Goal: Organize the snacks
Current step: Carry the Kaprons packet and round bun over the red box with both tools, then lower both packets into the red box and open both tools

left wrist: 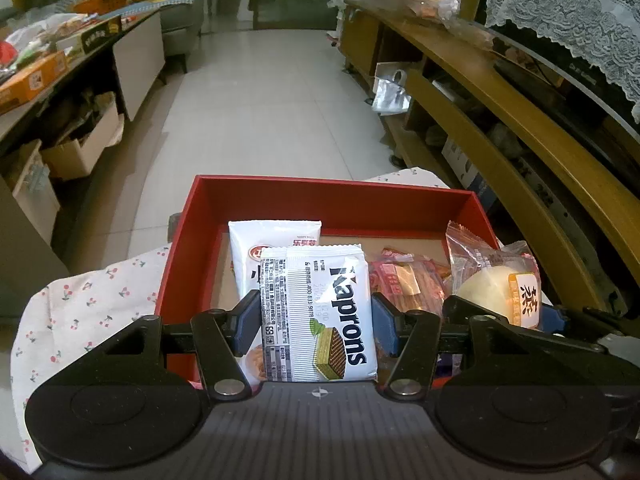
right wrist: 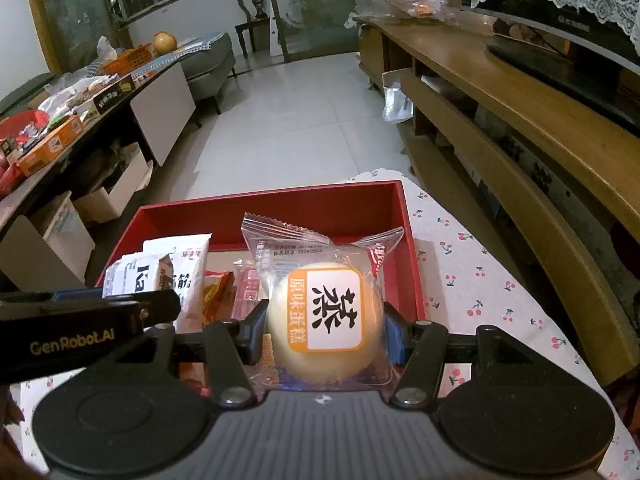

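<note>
A red box [left wrist: 320, 194] sits on a cherry-print cloth [left wrist: 92, 304]. My left gripper [left wrist: 316, 316] is shut on a white Naprons wafer pack [left wrist: 320, 312], held upright over the box's near side. Behind it stands a white snack pack [left wrist: 268, 240]. Orange-red wrapped snacks [left wrist: 404, 280] lie in the box's middle. My right gripper [right wrist: 326, 328] is shut on a clear-wrapped pale round cake [right wrist: 324, 316] with an orange label, over the box's [right wrist: 280, 204] right part. The cake also shows in the left wrist view [left wrist: 500, 288]. The left gripper's arm [right wrist: 80, 320] shows at the left of the right wrist view.
A dark table [left wrist: 60, 64] with boxes and packets runs along the left. A wooden TV cabinet [left wrist: 500, 92] with a lace-covered screen runs along the right. White tiled floor [left wrist: 260, 100] lies beyond the box. Cardboard boxes [left wrist: 80, 148] sit under the left table.
</note>
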{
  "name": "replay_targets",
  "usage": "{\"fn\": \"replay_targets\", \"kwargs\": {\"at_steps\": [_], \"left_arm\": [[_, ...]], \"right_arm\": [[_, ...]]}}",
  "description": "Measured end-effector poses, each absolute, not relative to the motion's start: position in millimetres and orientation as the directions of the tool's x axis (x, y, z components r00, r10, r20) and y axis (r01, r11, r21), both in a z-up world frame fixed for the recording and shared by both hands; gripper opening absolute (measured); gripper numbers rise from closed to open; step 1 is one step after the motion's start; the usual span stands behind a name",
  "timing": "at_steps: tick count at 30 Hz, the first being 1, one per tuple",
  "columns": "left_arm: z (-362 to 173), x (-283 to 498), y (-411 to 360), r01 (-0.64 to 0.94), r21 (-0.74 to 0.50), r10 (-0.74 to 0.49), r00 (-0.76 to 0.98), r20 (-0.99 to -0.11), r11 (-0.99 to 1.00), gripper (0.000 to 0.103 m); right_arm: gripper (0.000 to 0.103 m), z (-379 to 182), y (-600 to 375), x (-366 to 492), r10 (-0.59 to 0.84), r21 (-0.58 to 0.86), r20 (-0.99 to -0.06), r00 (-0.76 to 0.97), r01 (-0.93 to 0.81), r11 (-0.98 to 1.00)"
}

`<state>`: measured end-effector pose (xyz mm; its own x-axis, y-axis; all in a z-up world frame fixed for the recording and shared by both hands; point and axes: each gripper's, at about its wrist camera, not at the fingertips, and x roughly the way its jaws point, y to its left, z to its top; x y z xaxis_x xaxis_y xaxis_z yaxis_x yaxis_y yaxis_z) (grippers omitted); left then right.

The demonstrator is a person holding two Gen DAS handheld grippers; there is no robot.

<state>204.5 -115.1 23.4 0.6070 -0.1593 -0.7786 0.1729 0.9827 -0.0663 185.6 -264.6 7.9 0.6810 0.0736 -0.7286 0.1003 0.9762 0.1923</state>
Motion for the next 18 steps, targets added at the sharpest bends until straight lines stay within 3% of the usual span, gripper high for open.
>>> {"fn": "replay_targets", "kwargs": {"at_steps": [18], "left_arm": [[1, 222, -114, 0.135, -0.063, -0.131, 0.582, -0.803, 0.989, 0.064]], "right_arm": [[0.073, -13, -262, 206, 0.062, 0.167, -0.753, 0.655, 0.099, 0.981]]}}
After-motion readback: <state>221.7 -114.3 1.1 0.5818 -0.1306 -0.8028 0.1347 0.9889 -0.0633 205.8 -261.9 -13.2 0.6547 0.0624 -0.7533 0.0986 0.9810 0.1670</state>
